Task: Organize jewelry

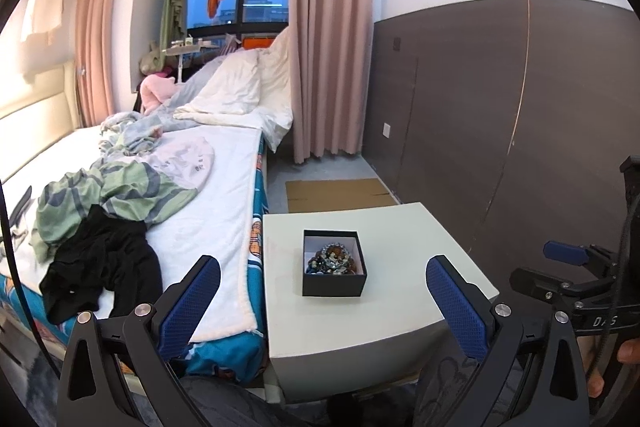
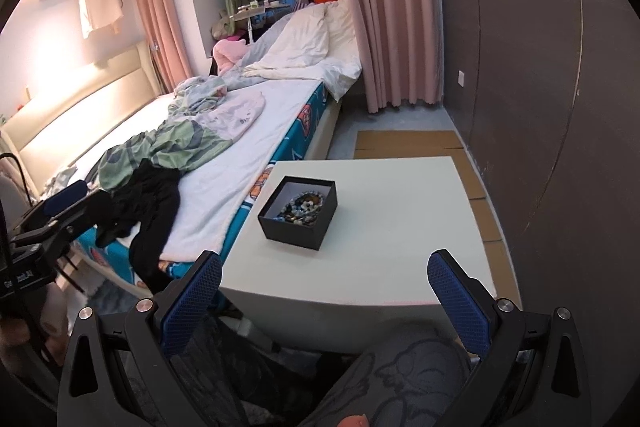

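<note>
- The bed (image 1: 192,195) fills the left side: a soft white towelling cover over a mattress with a bright teal printed side, strewn with crumpled cloth.
- On it lie a limp black garment (image 1: 100,267) and a green-and-grey patterned garment (image 1: 120,195), both wrinkled and shapeless; the black one droops over the bed's near edge.
- A rumpled white duvet (image 1: 240,87) is heaped at the far end, beside the pleated pink curtain (image 1: 328,47).
- The left gripper (image 1: 323,301) hangs in front of the table with its blue, cross-hatched pads spread wide, holding and touching nothing.
- The small table (image 1: 420,247) is a smooth, pale, matte block with rounded edges, pushed up against the bed's side.
- The jewelry box (image 1: 334,281) sits near the middle of the tabletop: a squarish, lidless, matte black card box with a white lining, open face upward. In the right wrist view it sits corner-on, one edge running toward the bed.
- The jewelry (image 1: 331,259) is a tangled heap of dark, amber and pale beads inside the box; single pieces cannot be told apart.
- The right gripper (image 2: 324,291) hovers off the table's near edge, pads wide apart, empty, and well short of the box.
- Flattened brown cardboard (image 1: 340,193) lies on the floor behind the table, along the smooth dark wall panel (image 1: 520,127).
</note>
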Motion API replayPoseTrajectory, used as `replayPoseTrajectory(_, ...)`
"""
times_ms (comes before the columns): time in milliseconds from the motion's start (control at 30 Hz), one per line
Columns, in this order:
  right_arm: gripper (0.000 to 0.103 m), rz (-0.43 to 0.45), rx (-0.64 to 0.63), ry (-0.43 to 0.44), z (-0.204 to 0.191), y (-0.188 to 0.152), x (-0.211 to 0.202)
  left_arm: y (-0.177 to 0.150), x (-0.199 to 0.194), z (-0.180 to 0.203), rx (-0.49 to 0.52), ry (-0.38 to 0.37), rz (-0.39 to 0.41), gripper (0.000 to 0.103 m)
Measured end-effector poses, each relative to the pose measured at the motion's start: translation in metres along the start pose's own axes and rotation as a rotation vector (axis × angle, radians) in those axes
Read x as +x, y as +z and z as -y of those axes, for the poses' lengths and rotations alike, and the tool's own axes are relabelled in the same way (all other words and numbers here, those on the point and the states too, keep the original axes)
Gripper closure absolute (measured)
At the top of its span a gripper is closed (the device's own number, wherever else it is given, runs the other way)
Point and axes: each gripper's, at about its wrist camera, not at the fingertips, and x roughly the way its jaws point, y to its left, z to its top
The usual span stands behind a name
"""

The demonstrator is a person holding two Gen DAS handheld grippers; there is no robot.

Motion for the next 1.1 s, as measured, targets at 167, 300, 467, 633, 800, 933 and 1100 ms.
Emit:
replayPoseTrajectory(167,0.000,-0.001,-0.006,0.018,-0.006,-0.002,0.000,-0.001,-0.003,-0.001,0.013,0.002,-0.003,0.001)
replayPoseTrajectory(300,0.000,0.019,-0.027,0.003,-0.012,-0.003,-0.002,-0.003,-0.003,-0.003,0.001,-0.005,-0.008,0.001)
replayPoseTrajectory(467,0.000,0.011,-0.015,0.020,-0.009,-0.005,-0.002,-0.005,-0.002,-0.003,0.005,-0.005,-0.011,0.001)
replayPoseTrajectory(633,0.000,0.015,-0.008,0.014,-0.006,-0.004,-0.003,-0.005,-0.003,-0.004,0.001,-0.002,-0.008,0.001)
replayPoseTrajectory(800,0.000,0.012,-0.003,0.014,-0.006,-0.005,-0.004,-0.007,-0.003,-0.003,-0.008,0.009,0.002,0.000)
replayPoseTrajectory(933,0.000,0.015,-0.002,0.014,-0.006,-0.006,-0.006,-0.009,-0.003,0.000,-0.001,0.009,0.002,0.000)
replayPoseTrajectory(1100,0.000,0.022,0.001,0.016,-0.005,-0.005,-0.008,-0.009,-0.005,0.001,0.000,0.009,0.003,0.001)
